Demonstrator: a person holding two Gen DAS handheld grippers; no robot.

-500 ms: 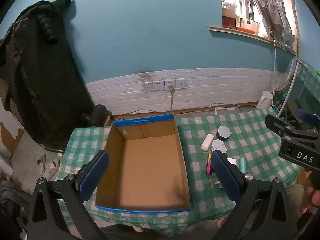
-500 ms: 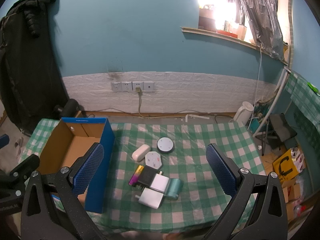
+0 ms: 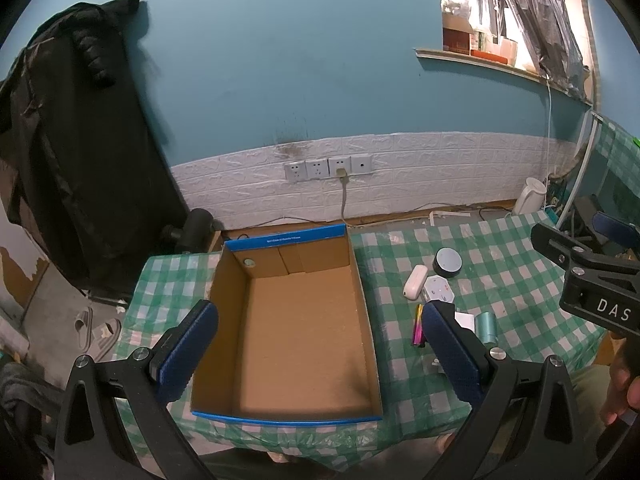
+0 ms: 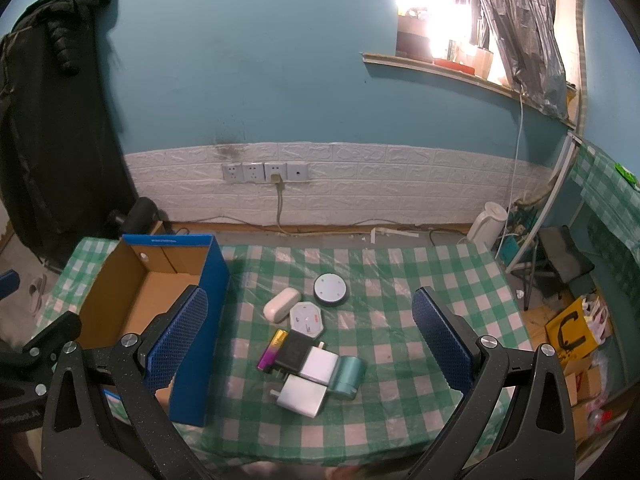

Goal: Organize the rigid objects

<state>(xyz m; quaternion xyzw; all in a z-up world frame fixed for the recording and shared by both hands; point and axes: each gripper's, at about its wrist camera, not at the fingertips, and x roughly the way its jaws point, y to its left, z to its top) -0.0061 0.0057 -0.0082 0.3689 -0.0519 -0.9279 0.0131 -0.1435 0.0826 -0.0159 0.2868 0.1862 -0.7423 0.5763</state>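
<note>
An empty cardboard box (image 3: 292, 332) with blue outer sides (image 4: 200, 320) stands on the left of a green-checked table. Right of it lies a cluster of small items: a round grey disc (image 4: 330, 288), a white oval case (image 4: 280, 305), a white hexagonal piece (image 4: 307, 319), a purple-yellow bar (image 4: 272, 350), a black block (image 4: 294, 352), two white adapters (image 4: 302, 396) and a teal cylinder (image 4: 349, 374). My left gripper (image 3: 320, 354) hangs open above the box. Open as well, my right gripper (image 4: 308, 356) hovers above the cluster, touching nothing.
The checked tablecloth (image 4: 420, 280) ends at a gap before the white brick wall with sockets (image 4: 266, 171). A black coat (image 3: 60, 140) hangs at the left. A white kettle (image 4: 488, 220) and a folding stool (image 4: 560, 260) stand on the floor to the right.
</note>
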